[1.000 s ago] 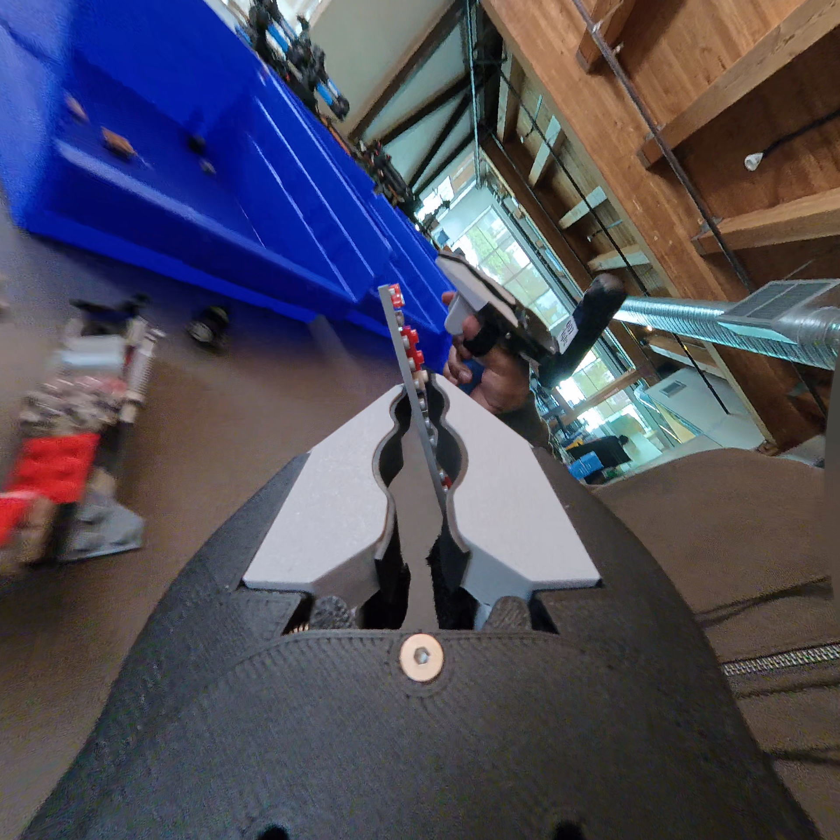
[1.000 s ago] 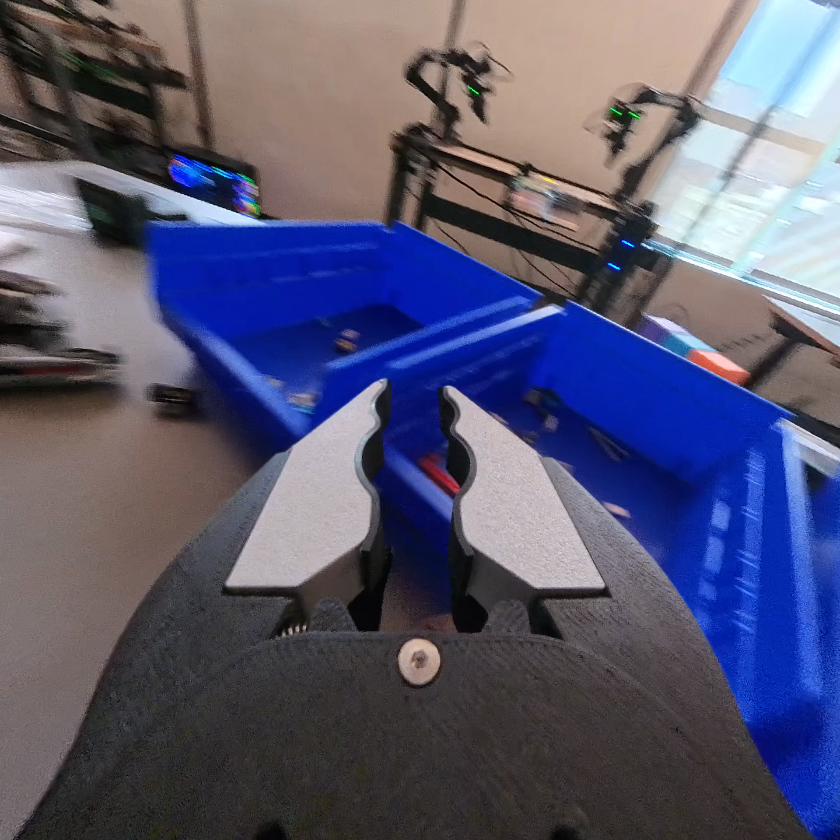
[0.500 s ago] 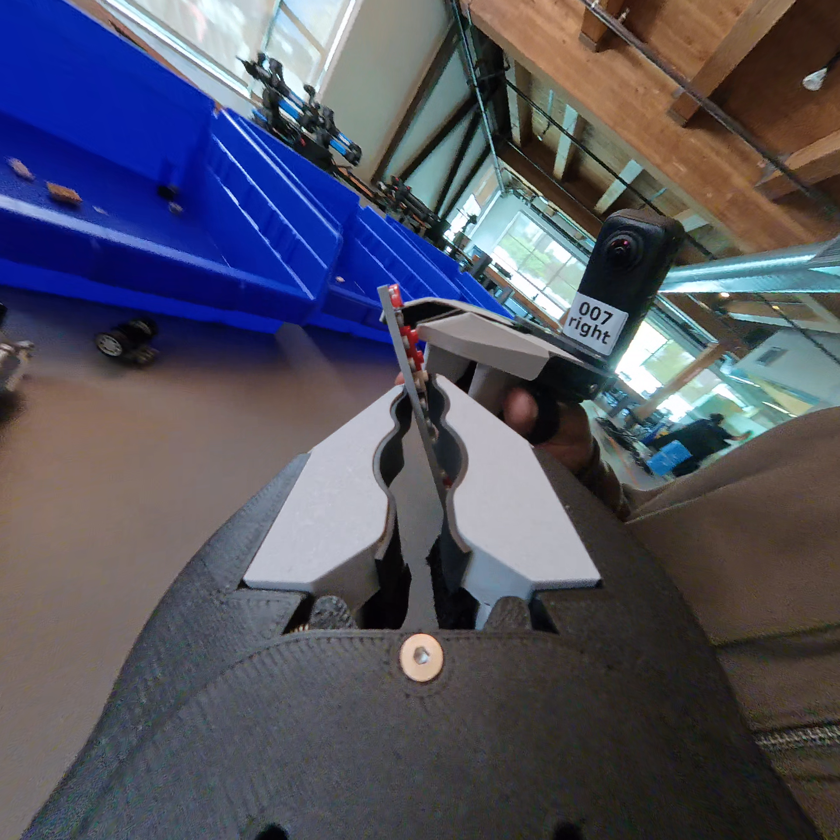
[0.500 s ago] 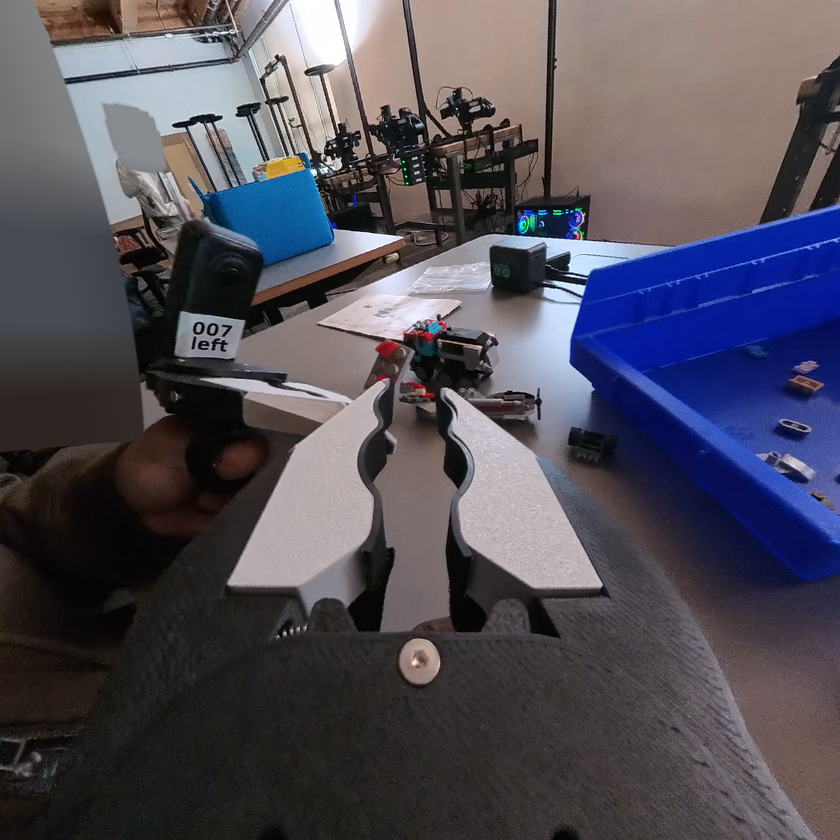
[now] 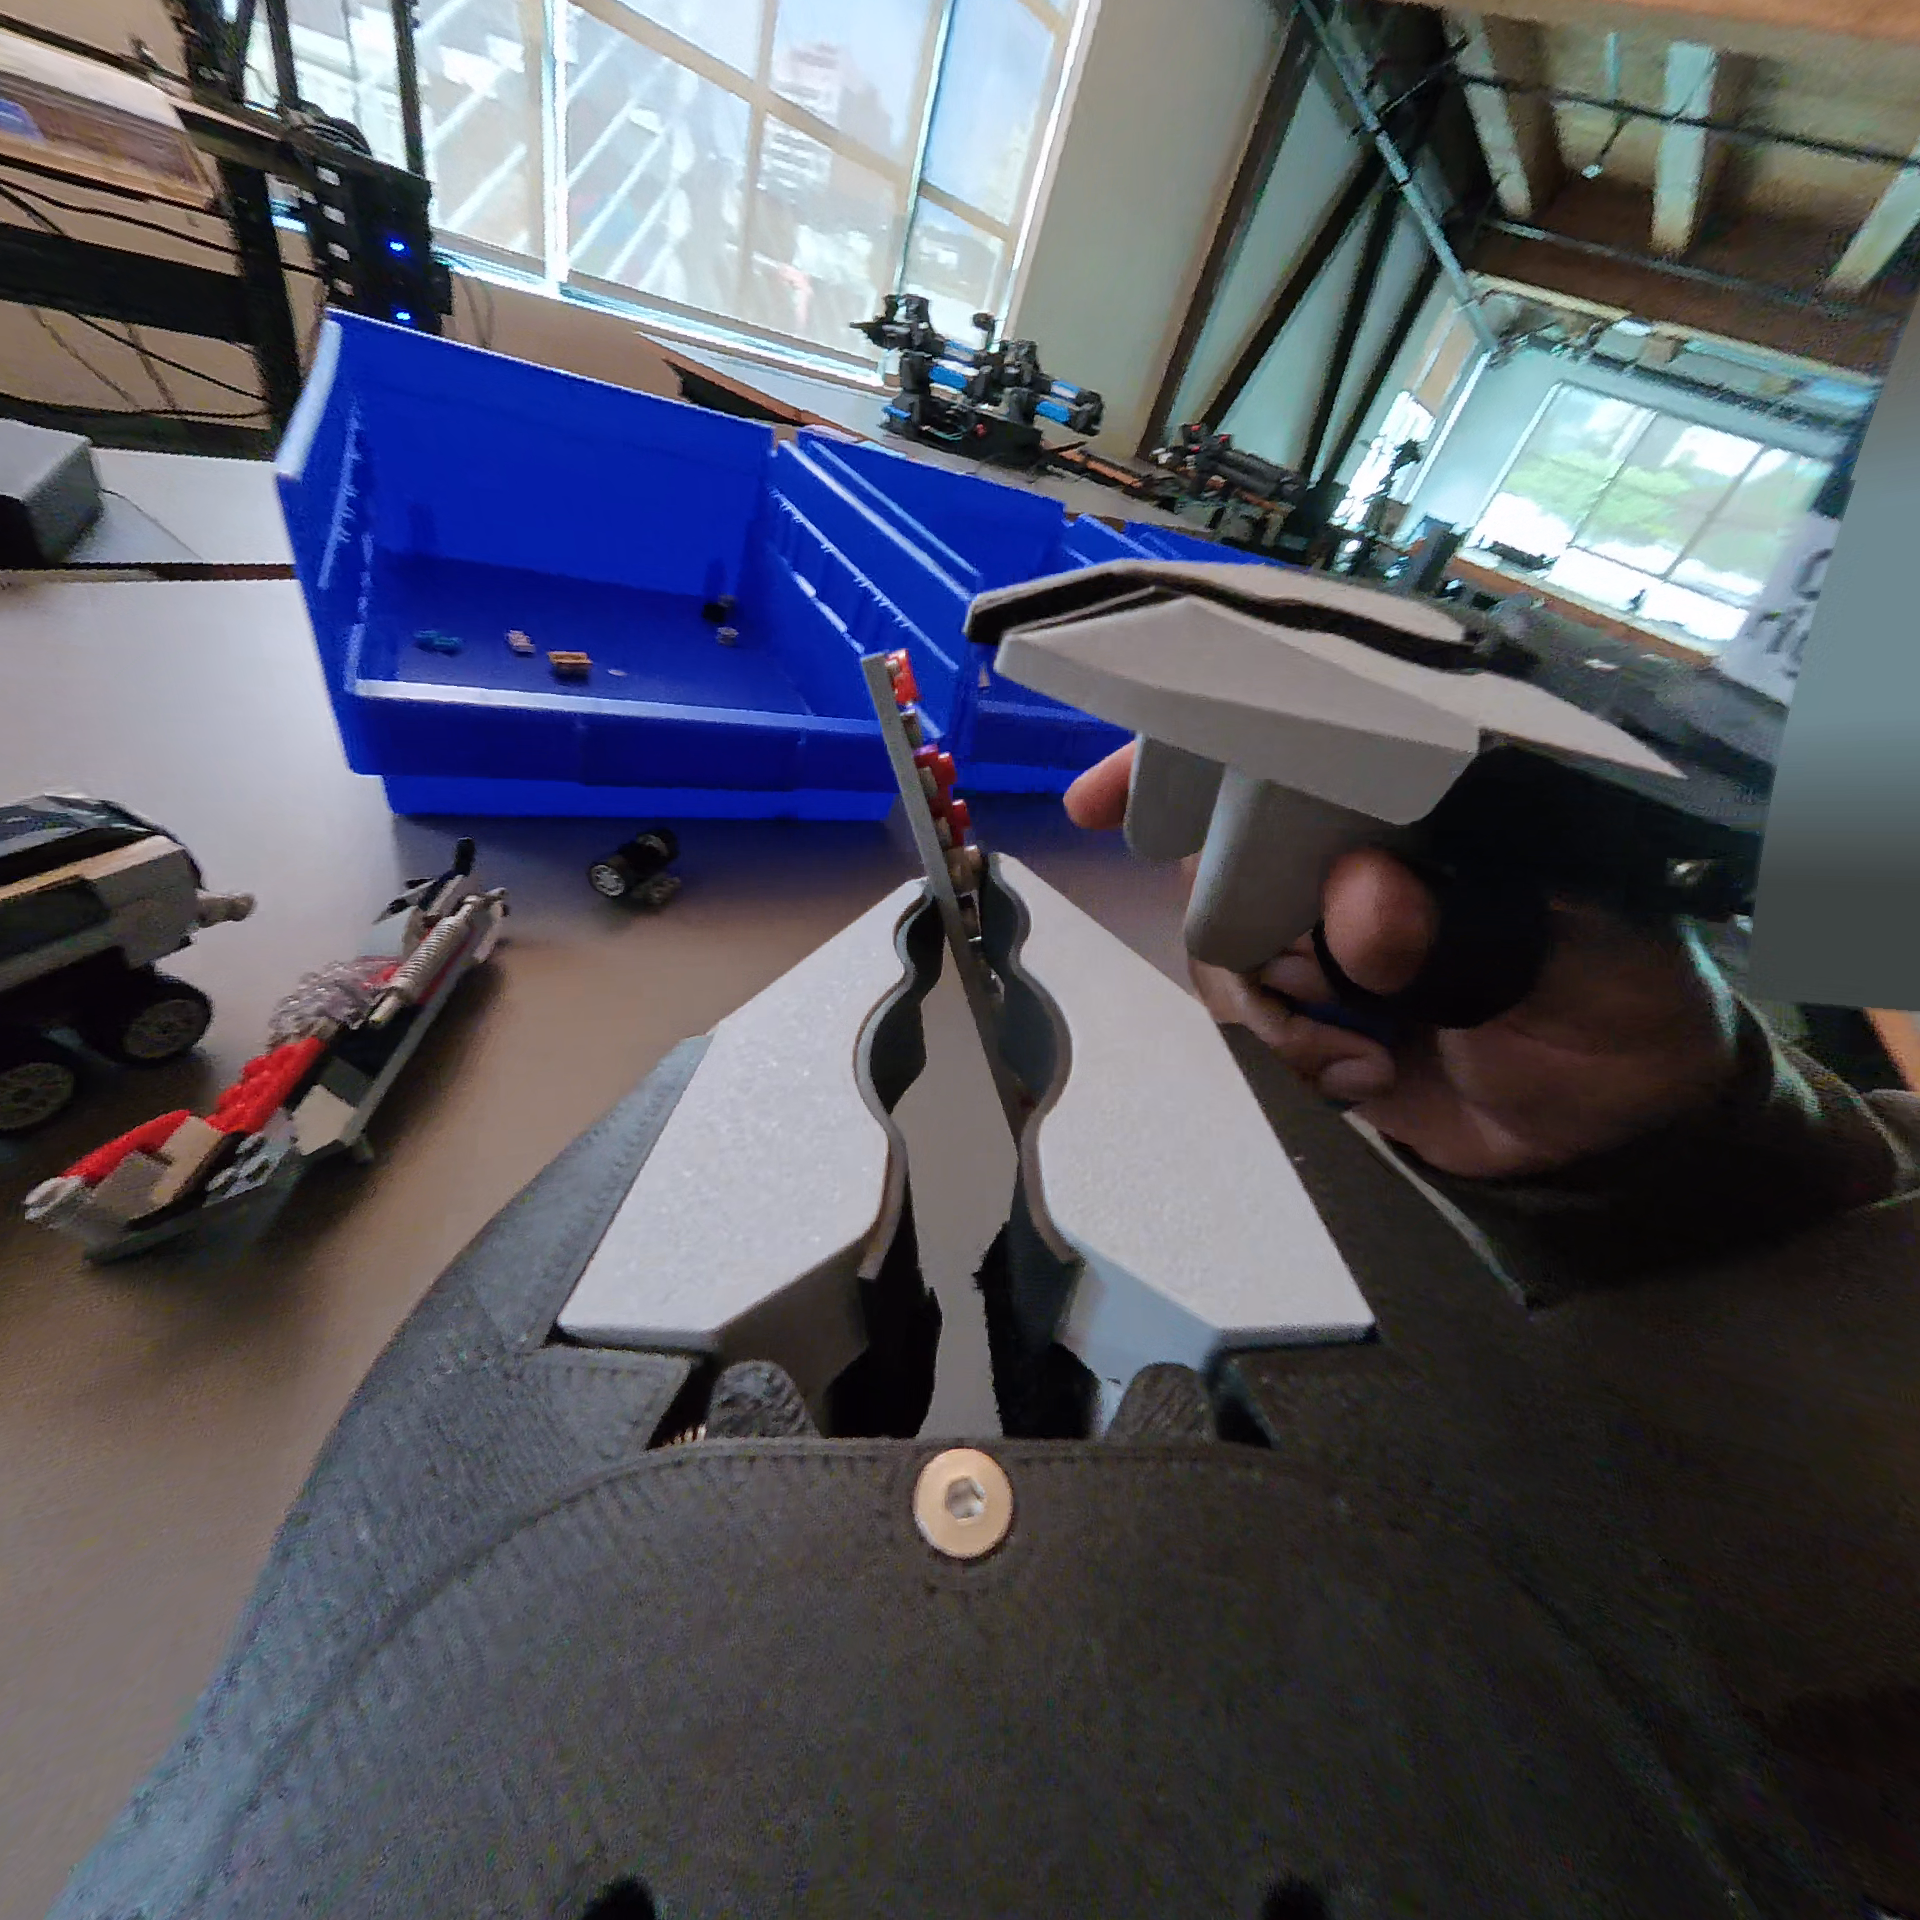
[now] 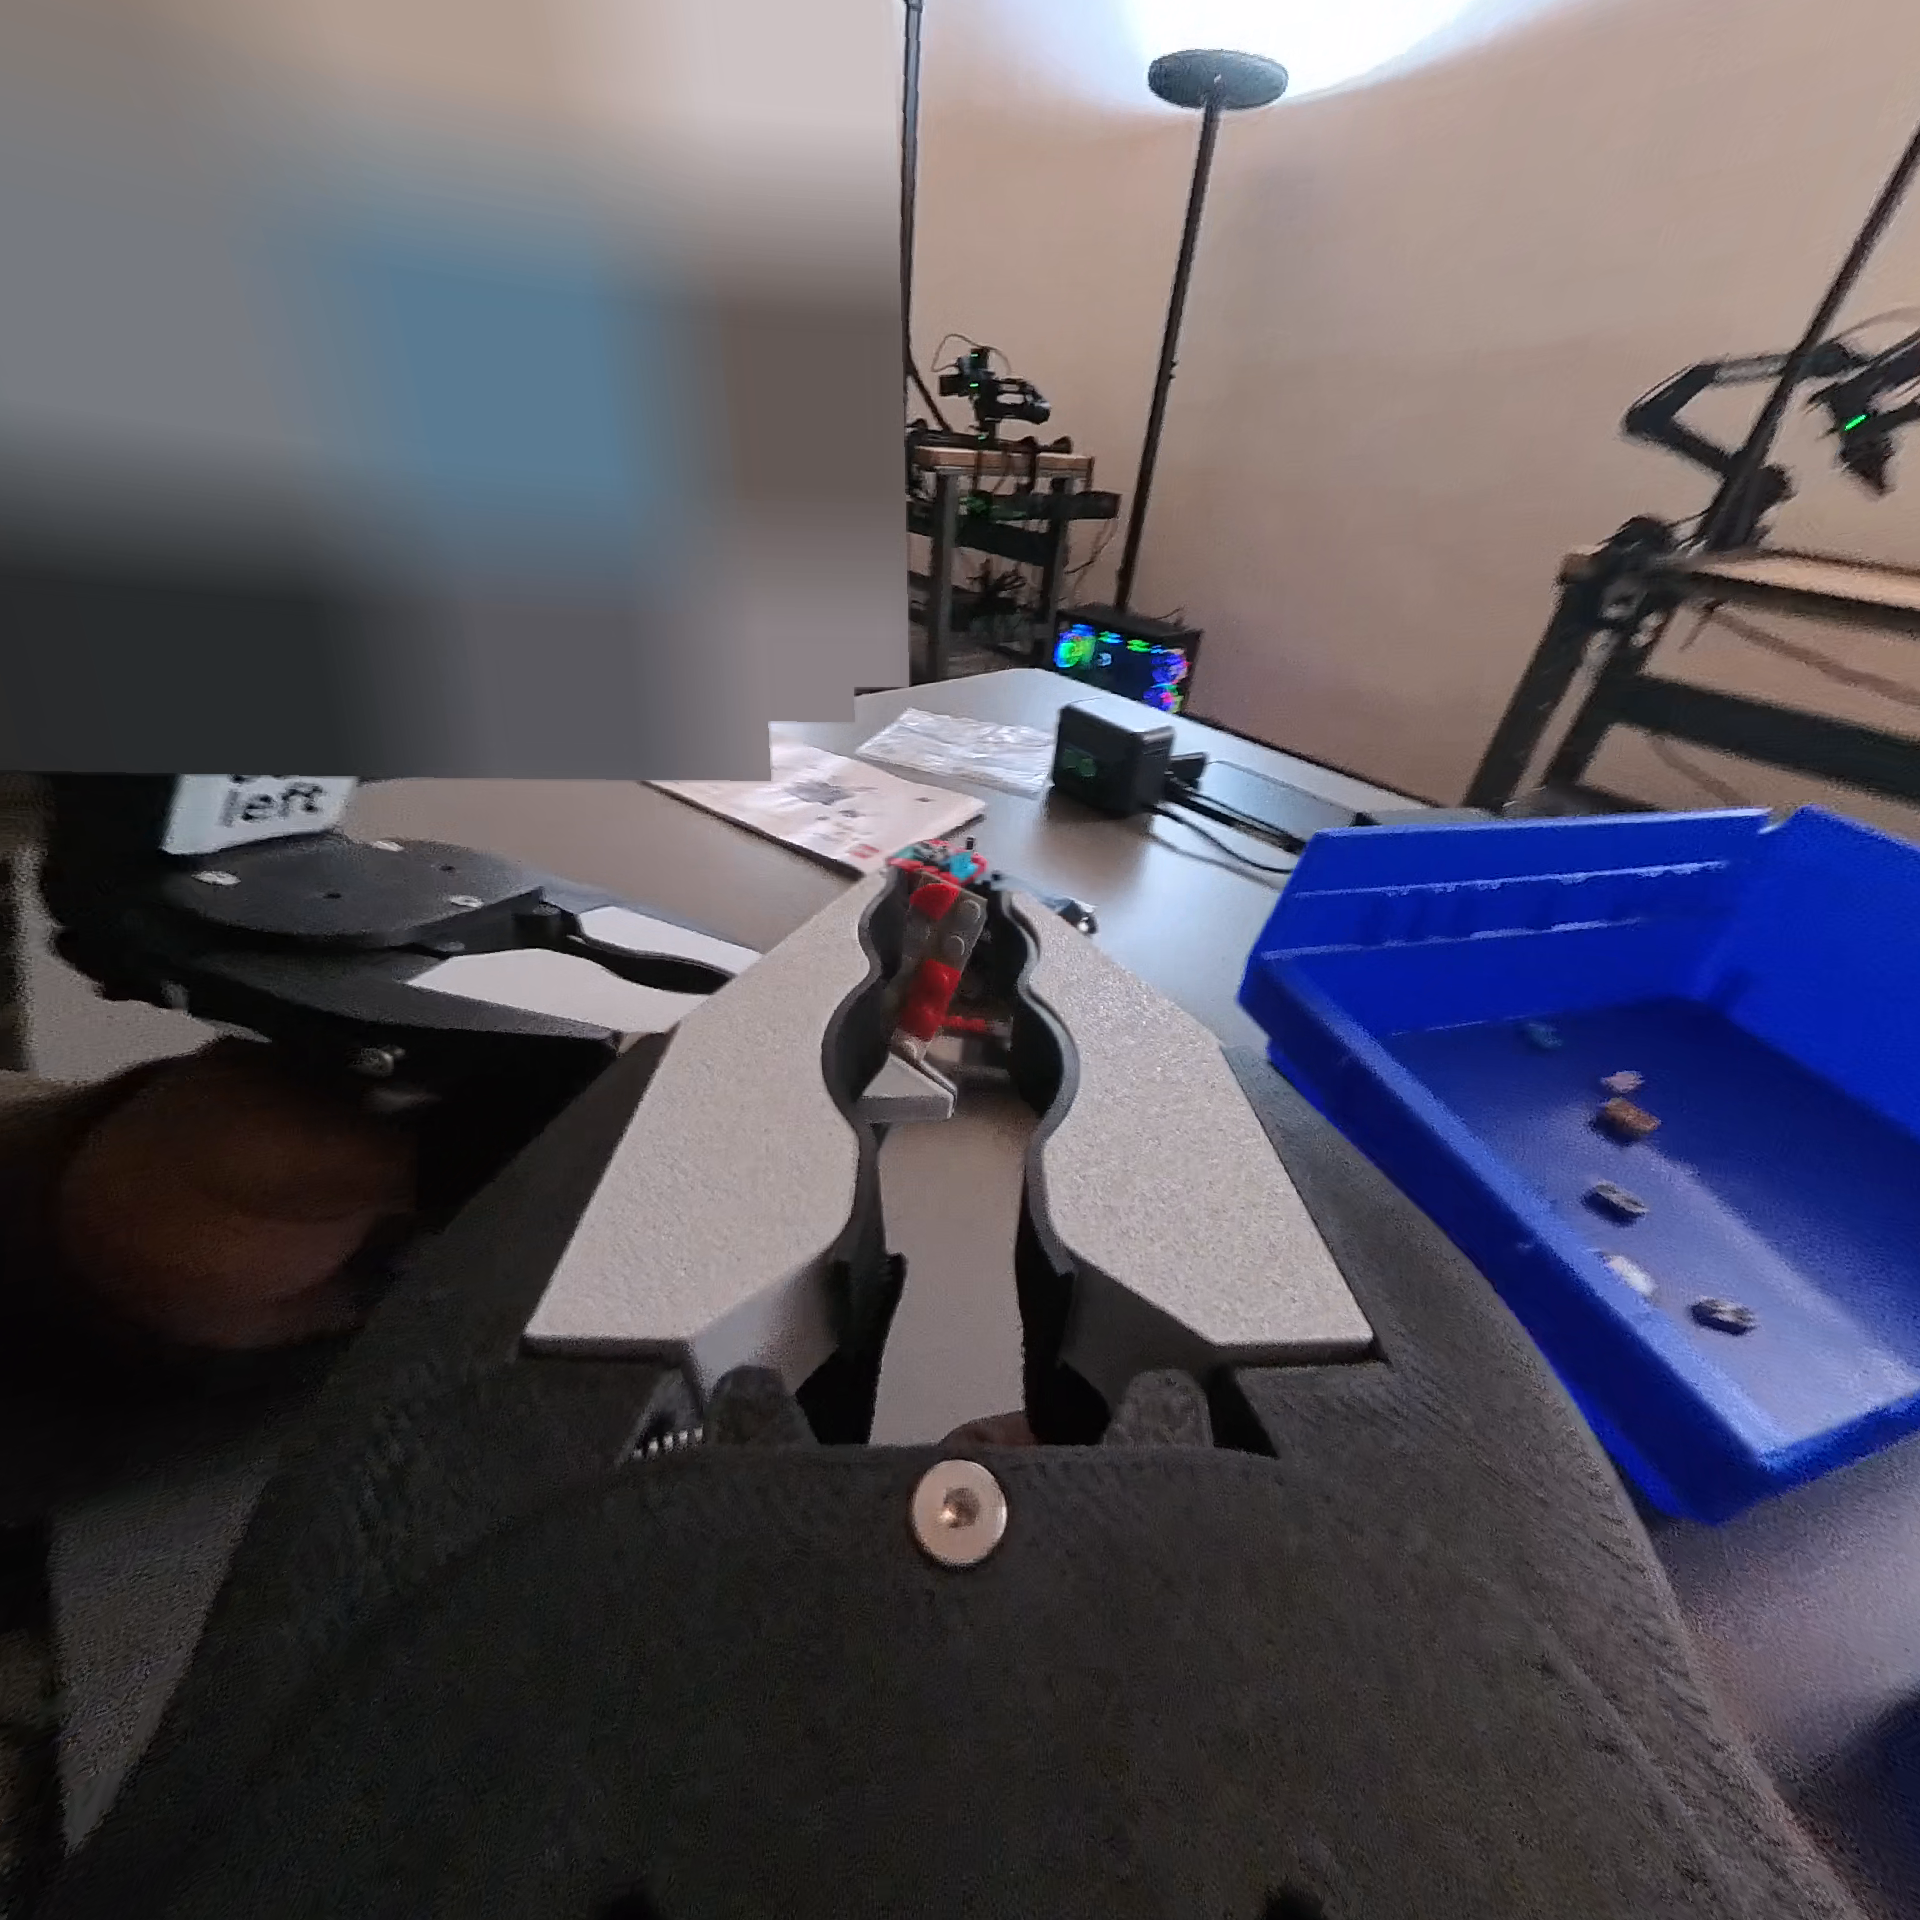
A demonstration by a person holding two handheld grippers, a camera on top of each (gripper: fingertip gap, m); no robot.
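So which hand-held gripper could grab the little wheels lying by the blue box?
Probably the right hand-held gripper: it looks empty. The left hand-held gripper is shut on a thin grey plate with red studs. The little wheels lie in front of the blue box.

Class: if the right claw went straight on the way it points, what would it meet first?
Probably the grey plate with red pieces on it, clamped upright in the left claw, though depth is unclear.
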